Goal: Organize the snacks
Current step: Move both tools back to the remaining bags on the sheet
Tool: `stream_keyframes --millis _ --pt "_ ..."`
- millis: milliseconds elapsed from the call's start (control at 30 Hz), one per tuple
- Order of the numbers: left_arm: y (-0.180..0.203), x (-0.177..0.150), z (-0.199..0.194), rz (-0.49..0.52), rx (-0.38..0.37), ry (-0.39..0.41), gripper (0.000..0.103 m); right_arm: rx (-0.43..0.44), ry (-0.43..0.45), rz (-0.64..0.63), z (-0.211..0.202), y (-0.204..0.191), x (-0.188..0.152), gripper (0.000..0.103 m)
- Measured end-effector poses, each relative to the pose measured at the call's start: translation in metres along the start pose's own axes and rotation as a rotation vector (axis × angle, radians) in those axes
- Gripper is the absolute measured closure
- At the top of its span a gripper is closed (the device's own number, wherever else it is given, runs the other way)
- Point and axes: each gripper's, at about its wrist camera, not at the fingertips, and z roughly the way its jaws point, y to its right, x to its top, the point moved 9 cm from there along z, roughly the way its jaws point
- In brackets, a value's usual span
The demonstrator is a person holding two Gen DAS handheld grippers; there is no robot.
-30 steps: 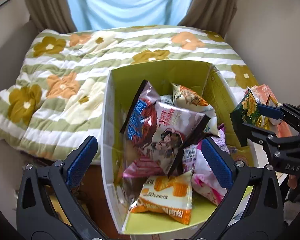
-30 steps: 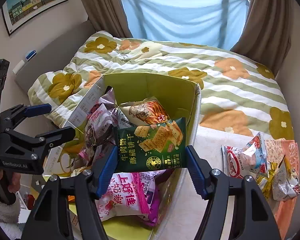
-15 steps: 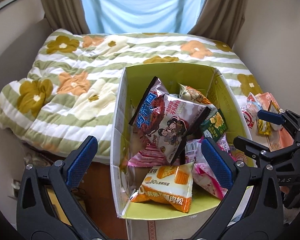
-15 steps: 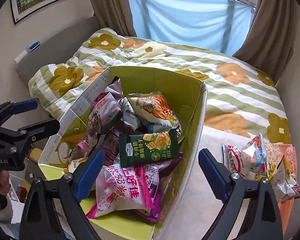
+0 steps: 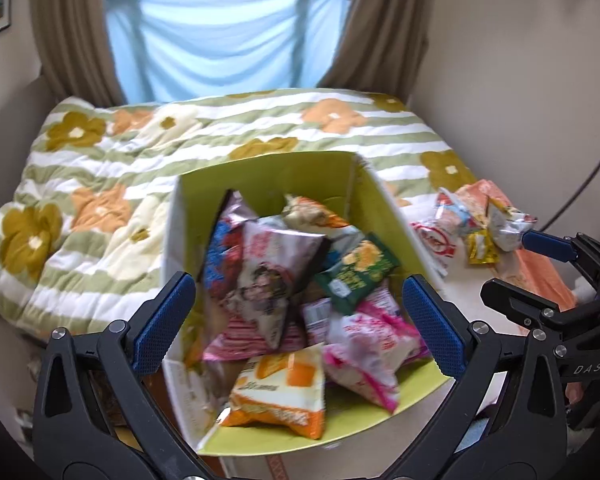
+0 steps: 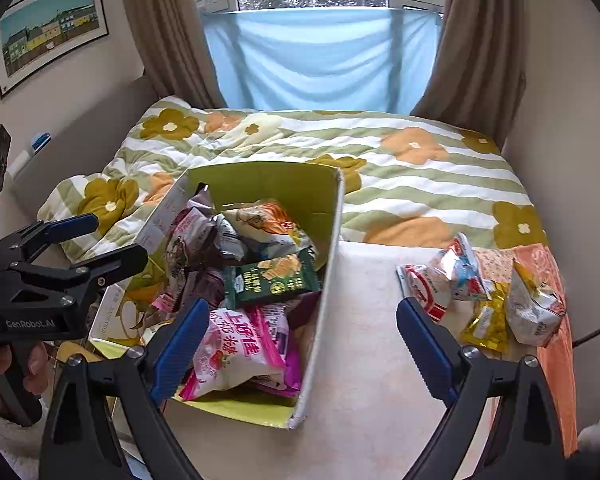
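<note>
Left wrist view blurred; packet print illegible there. Box [image 6: 332,240] holds the snack heap, green cracker packet [image 6: 274,280] on top, pink packet [image 6: 236,354] at near end. Box's lower layers hidden. Right wrist view alone shows framed picture [image 6: 48,32]. Loose packets [image 6: 484,292] lie right of box on table [image 6: 364,340]. Left gripper [image 5: 298,320] wide open, empty. Right gripper [image 6: 302,344] wide open, empty. Floral quilt [image 6: 380,160] beyond.

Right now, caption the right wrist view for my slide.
Open right hand-held gripper above snack-filled box; four loose packets wait on the table.
</note>
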Motion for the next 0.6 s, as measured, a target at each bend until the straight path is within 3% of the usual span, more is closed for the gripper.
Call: stream_keyframes --millis 233,400,600 --pt "0.066 0.02 0.01 0.084 -0.064 0.007 0.001 -0.102 0.035 0.105 -0.026 0.074 -0.008 0.009" --pt "0.124 0.034 0.033 0.116 -0.102 -0.007 0.001 -0.217 0.015 0.134 -0.033 0.146 -0.02 0.009" --pt "0.195 0.04 0.082 0.142 -0.115 -0.085 0.001 -0.21 -0.033 0.177 -0.024 0.221 -0.037 0.009"
